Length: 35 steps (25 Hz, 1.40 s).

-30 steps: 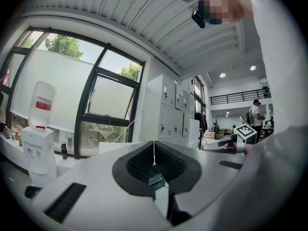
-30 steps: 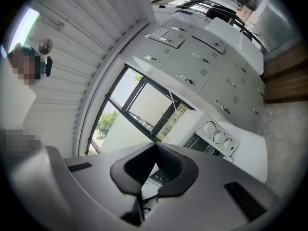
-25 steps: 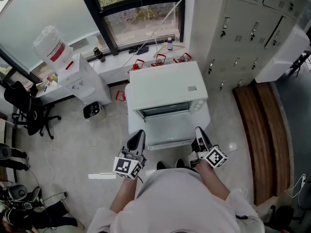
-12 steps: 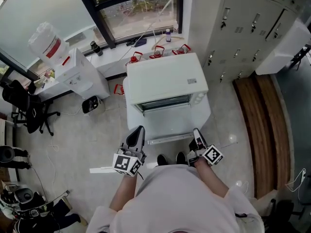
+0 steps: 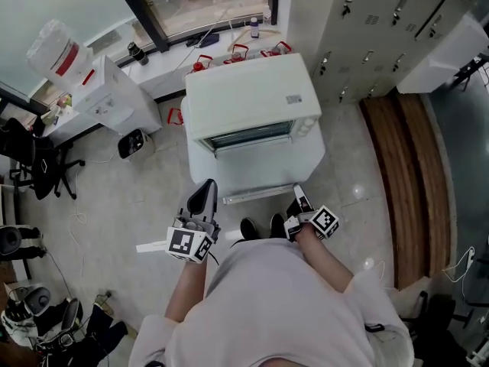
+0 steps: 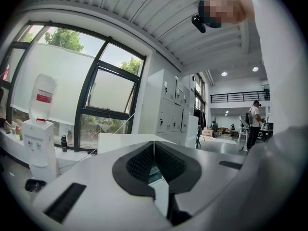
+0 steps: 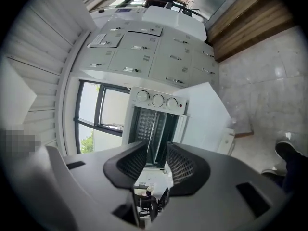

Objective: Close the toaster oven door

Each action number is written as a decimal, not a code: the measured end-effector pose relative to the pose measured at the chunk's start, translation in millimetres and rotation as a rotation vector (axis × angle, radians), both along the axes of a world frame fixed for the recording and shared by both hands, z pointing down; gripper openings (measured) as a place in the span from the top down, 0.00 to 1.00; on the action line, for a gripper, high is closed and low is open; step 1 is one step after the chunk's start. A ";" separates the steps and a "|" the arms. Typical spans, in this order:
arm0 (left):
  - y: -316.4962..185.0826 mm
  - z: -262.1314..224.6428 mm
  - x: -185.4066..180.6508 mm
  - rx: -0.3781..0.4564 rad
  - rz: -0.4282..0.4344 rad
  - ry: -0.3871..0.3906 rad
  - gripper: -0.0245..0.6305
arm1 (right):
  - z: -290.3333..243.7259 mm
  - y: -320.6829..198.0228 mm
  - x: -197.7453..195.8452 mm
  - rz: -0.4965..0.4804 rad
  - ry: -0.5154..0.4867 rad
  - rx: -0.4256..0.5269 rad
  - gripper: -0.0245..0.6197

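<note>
The white toaster oven (image 5: 246,98) stands on a white stand in the head view, its door (image 5: 256,167) folded down toward me and the cavity open. My right gripper (image 5: 296,197) hovers just off the right end of the door's front handle (image 5: 256,195). Its jaws have just been opening and hold nothing. In the right gripper view the picture is rolled: the open cavity (image 7: 150,131) and the knobs (image 7: 158,100) show beyond my right gripper (image 7: 156,160). My left gripper (image 5: 204,189) is shut and empty, off the door's left front corner. In its own view the left gripper (image 6: 154,153) points level.
A water dispenser (image 5: 99,90) stands to the left of the oven. Grey lockers (image 5: 367,21) rise on the right, with a wooden strip (image 5: 405,174) of floor beside them. A black office chair (image 5: 30,159) sits at far left. My shoes (image 5: 260,226) rest below the door.
My right gripper has sunk lower beside the door's front edge and rolled, and its jaws have parted. The left gripper has hardly moved. The head view has shifted slightly.
</note>
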State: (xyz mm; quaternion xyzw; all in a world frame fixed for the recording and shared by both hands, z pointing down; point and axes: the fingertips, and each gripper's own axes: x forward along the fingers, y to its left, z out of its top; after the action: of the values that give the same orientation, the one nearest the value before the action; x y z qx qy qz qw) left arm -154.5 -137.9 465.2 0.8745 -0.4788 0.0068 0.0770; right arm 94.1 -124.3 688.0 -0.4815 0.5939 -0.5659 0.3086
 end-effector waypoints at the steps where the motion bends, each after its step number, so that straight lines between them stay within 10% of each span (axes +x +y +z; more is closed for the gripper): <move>1: 1.0 0.7 0.7 -0.004 0.000 -0.001 0.93 | 5.9 0.2 -1.2 -0.002 -0.007 -0.013 0.76; 35: 25.7 18.4 -9.4 -0.124 -0.059 -0.059 0.93 | 135.7 26.8 -15.0 -0.135 0.032 -0.300 0.76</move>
State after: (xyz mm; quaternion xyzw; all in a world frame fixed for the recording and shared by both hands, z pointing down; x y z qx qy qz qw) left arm -163.9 -112.2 483.6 0.8530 -0.5052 0.0598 0.1169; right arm 79.1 -97.4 823.7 -0.4901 0.5385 -0.6599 0.1853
